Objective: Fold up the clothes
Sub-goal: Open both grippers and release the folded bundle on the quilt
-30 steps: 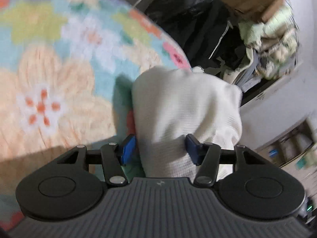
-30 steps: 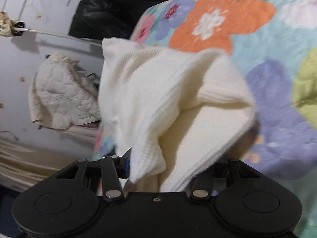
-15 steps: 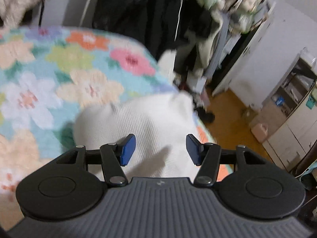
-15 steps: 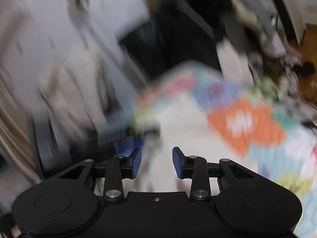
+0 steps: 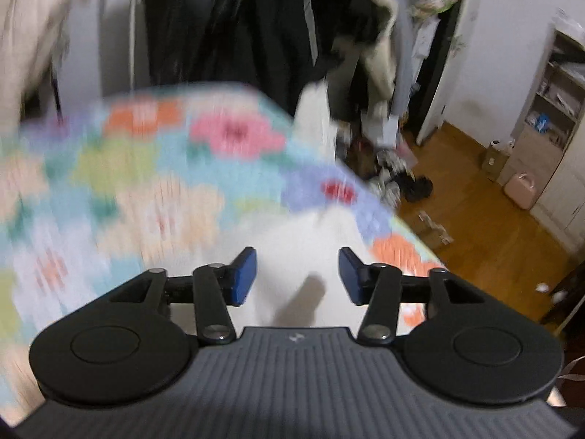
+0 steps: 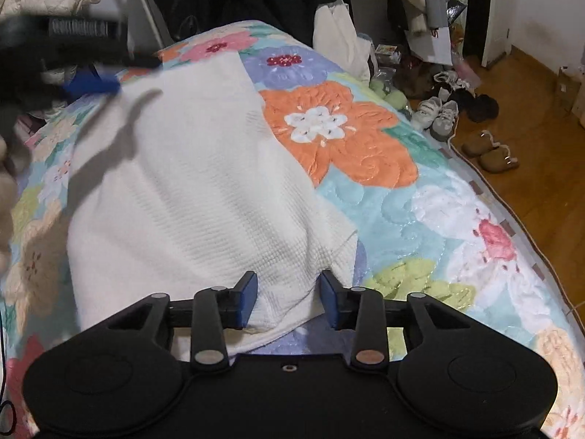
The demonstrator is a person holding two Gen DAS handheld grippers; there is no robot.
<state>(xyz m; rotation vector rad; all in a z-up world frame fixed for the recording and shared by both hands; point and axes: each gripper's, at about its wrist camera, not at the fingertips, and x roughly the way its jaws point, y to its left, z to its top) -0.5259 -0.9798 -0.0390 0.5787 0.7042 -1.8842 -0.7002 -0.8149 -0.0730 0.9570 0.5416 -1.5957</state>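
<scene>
A cream waffle-knit garment (image 6: pixel 190 183) lies folded in a long strip on the floral quilt (image 6: pixel 420 197). My right gripper (image 6: pixel 289 301) is open just above its near end, nothing between the blue pads. The left gripper (image 6: pixel 91 82) shows blurred at the upper left of the right wrist view, over the garment's far end. In the left wrist view my left gripper (image 5: pixel 297 274) is open above the blurred cream garment (image 5: pixel 299 241), holding nothing.
The quilt's edge (image 6: pixel 512 216) drops to a wooden floor (image 6: pixel 541 117) with sneakers (image 6: pixel 438 113) and brown slippers (image 6: pixel 490 150). Dark hanging clothes (image 5: pixel 226 25) crowd the far end of the bed. A shelf unit (image 5: pixel 552 117) stands at right.
Both grippers let go of the cream garment, which now lies flat on the quilt. Both have pulled up and back; the left one is still moving.
</scene>
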